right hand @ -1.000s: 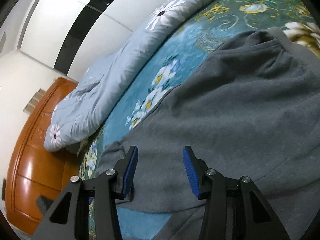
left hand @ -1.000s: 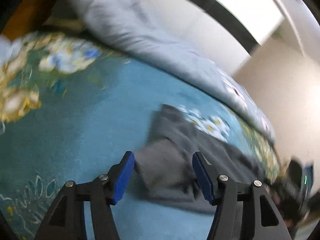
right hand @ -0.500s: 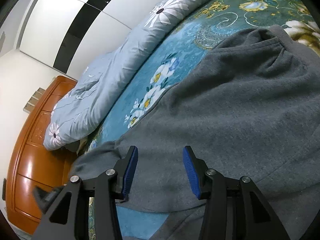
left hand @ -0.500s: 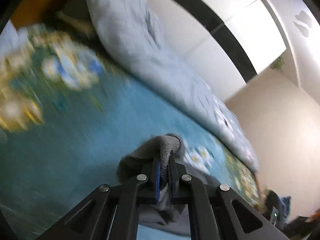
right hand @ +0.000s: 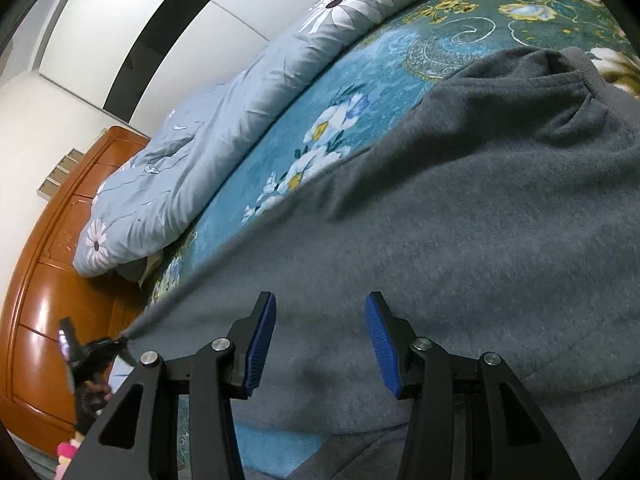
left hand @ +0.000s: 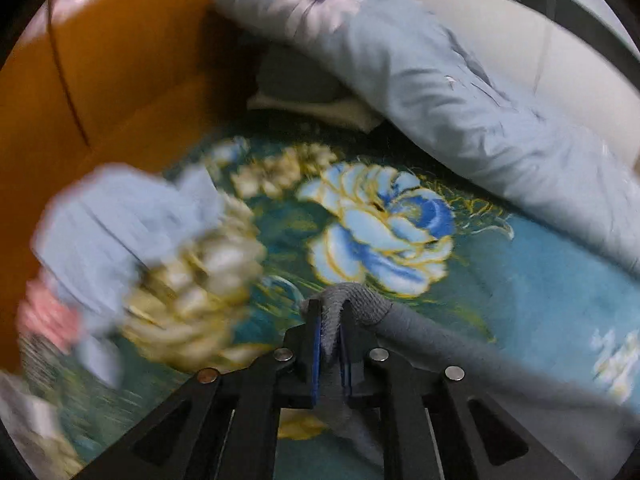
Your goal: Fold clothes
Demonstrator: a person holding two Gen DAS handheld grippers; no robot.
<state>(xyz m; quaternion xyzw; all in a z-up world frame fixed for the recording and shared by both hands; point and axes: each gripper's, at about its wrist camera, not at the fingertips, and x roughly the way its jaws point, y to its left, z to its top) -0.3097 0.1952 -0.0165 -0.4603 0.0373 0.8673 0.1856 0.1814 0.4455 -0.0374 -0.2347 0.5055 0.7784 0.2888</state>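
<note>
Sweater (right hand: 460,240), grey, lies spread on the bed (right hand: 360,64), over a teal floral bedspread (left hand: 520,280). Left tool (left hand: 330,344) is clamped on a ribbed cuff or edge of the sweater, fabric pinched between the blue pads and trailing off to the right in the left wrist view. In the right wrist view the same tool (right hand: 120,346) shows small at the left edge, pulling the sweater's corner into a taut line above the bed. Right tool (right hand: 320,340) hangs over the sweater body with its fingers apart, nothing between them; touching the cloth or not, cannot tell. Light blue quilt (right hand: 224,128) with daisy print is bunched along the far side of the bed, by the white wall (right hand: 80,60). Orange wooden headboard (left hand: 100,60) stands at the end near the left tool. Light blue clothes (left hand: 120,224), blurred, lie left of the left tool, just beside the headboard. Bare bedspread sits between sweater and quilt. Sweater neckline (right hand: 580,72) is at the far right.
</note>
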